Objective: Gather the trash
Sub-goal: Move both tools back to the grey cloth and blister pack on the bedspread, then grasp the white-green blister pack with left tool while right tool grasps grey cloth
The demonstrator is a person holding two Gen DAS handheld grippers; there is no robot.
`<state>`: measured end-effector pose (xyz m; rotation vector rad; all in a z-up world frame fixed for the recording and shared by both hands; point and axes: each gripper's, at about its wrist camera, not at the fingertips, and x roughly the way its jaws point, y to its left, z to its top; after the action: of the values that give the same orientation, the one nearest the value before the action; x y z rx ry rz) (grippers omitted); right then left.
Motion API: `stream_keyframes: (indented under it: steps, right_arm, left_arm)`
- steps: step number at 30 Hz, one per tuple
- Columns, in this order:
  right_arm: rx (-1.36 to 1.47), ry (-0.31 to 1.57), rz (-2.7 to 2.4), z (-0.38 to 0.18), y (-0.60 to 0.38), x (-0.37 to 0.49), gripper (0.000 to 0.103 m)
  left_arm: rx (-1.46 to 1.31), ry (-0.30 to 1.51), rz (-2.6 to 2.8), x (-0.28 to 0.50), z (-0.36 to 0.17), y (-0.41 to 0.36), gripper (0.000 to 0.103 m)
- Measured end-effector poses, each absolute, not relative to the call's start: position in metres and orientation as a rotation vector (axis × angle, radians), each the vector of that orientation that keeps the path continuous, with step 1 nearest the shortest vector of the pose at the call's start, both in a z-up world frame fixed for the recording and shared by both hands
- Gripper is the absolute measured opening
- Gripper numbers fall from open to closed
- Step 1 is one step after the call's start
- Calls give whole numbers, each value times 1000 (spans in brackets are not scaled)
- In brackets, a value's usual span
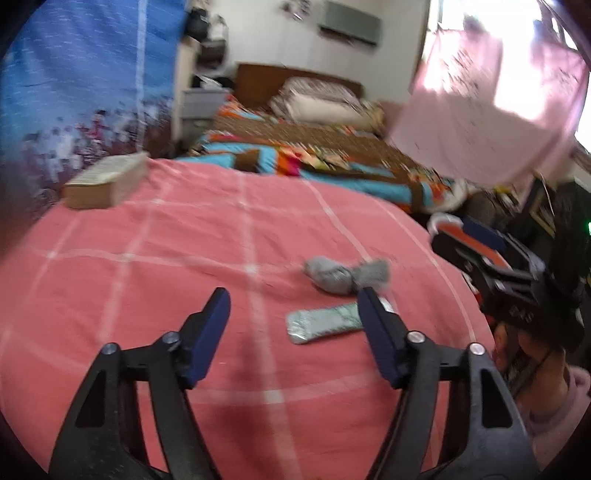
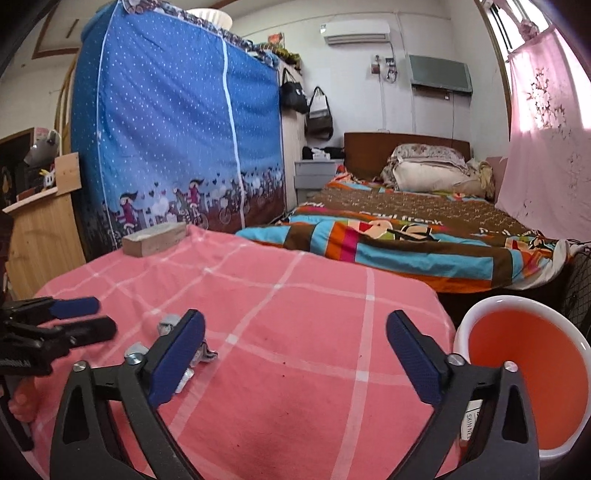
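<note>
Both claws stand wide and hold nothing: the left claw hovers over a flat silver foil wrapper and crumpled grey wrapper on the pink checked tabletop; the right claw hangs beside a white bin with orange liner.

Daylight reaches you through the pink curtain on the right; the window behind it blows out to white in your left wrist view. That view is smeared with motion blur, worst at the curtain and blue wardrobe cover. Your right wrist view is sharp. Both bend heavily at the edges, corners black. Shadows on the pink checked cloth are soft.
</note>
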<state>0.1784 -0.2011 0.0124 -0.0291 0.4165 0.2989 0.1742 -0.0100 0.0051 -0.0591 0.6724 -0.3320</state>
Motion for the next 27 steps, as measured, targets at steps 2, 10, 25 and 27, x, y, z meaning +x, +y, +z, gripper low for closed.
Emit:
stream_keyframes:
  steps: [2,10,25,27]
  right_arm:
    - [-43,431,297,11,-199,181,87]
    - [-5,484,293,6,-204,192,87]
    - [46,538,335,1,-210,202,87]
    - [44,544,339,1,-209,203,87]
  left_arm:
    - [-26,695,-374,177,3,-20,68]
    - [79,801,-463,191,-4,-46,68]
    - [249,798,-529,179,-2,-59,37]
    - [261,805,-535,179,-2,-59,37]
